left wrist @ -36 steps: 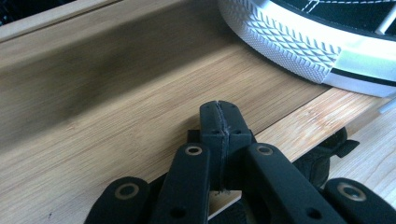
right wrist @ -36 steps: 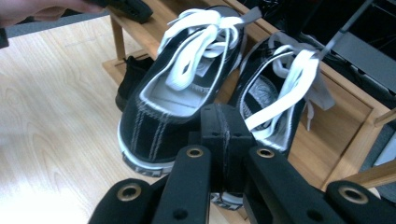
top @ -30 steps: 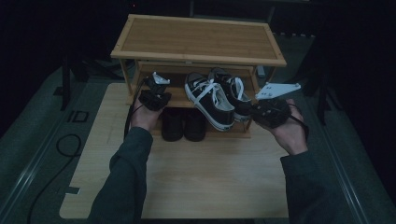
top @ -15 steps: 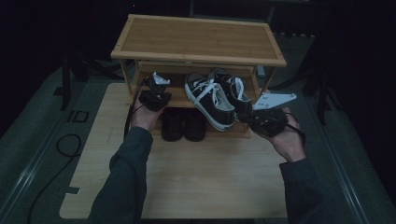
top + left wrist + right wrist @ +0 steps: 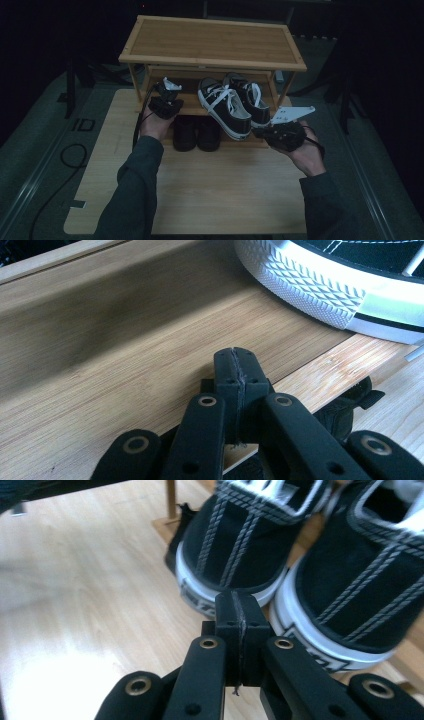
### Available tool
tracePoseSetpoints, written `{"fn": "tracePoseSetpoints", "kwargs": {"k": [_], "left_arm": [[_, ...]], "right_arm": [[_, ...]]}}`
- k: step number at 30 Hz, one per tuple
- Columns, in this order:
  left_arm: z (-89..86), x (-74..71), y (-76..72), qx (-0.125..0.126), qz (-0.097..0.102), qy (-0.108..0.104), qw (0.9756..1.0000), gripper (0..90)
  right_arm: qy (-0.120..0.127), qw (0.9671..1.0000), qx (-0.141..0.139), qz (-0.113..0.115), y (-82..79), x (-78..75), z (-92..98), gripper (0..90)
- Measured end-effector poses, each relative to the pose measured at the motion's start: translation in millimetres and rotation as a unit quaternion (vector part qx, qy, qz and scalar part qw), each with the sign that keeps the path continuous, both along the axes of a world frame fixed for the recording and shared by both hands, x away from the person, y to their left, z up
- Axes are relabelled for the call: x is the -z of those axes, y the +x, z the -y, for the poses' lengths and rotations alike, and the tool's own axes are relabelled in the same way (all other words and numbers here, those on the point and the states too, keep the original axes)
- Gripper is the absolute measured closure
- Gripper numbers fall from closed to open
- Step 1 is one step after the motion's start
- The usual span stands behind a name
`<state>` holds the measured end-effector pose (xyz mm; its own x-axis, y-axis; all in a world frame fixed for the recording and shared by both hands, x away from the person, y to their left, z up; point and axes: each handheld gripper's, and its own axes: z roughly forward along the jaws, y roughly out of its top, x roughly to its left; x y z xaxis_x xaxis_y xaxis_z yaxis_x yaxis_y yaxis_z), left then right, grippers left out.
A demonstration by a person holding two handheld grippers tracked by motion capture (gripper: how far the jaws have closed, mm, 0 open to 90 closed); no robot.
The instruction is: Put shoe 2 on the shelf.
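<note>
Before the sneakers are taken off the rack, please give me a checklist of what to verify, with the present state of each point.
1. Left hand-held gripper free of load: ok, jaws shut on nothing, over the middle shelf.
2. Right hand-held gripper free of load: ok, shut, empty.
3. Jaws open for a grasp: not ok, both are shut.
4. Right hand-held gripper faces the black-and-white sneakers: ok, heels straight ahead.
5. Sneakers within easy reach: ok, heels overhang the shelf edge.
6. Black shoes underneath out of the way: cannot tell.
</note>
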<state>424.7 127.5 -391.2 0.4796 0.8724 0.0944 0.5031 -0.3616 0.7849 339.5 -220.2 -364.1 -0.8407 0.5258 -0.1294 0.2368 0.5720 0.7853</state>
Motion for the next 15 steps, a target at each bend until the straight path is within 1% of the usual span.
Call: {"fn": "tracePoseSetpoints", "kwargs": {"k": [3, 5, 7, 11, 15], "left_arm": [[-0.3, 0.0, 0.2, 0.0, -0.001, -0.002, 1.0, 90.0], [-0.5, 0.0, 0.3, 0.001, -0.001, -0.003, 1.0, 90.0], [-0.6, 0.0, 0.3, 0.0, -0.001, -0.003, 1.0, 90.0], [-0.2, -0.1, 0.2, 0.0, -0.001, -0.001, 1.0, 90.0], [-0.7, -0.3, 0.5, -0.001, -0.003, -0.005, 1.0, 90.0]], "right_arm": [[0.011, 0.9997, -0.02, -0.003, 0.5, 5.3, 2.1, 90.0], [0.021, 0.999, -0.038, -0.005, 0.6, 9.0, 3.1, 90.0], [0.031, 0.9977, -0.06, -0.003, 1.1, 12.8, 3.7, 90.0], [0.035, 0.9971, -0.068, -0.008, 3.6, 18.5, 3.9, 90.0], [0.039, 0.9966, -0.071, -0.012, 5.9, 22.7, 4.3, 90.0]]}}
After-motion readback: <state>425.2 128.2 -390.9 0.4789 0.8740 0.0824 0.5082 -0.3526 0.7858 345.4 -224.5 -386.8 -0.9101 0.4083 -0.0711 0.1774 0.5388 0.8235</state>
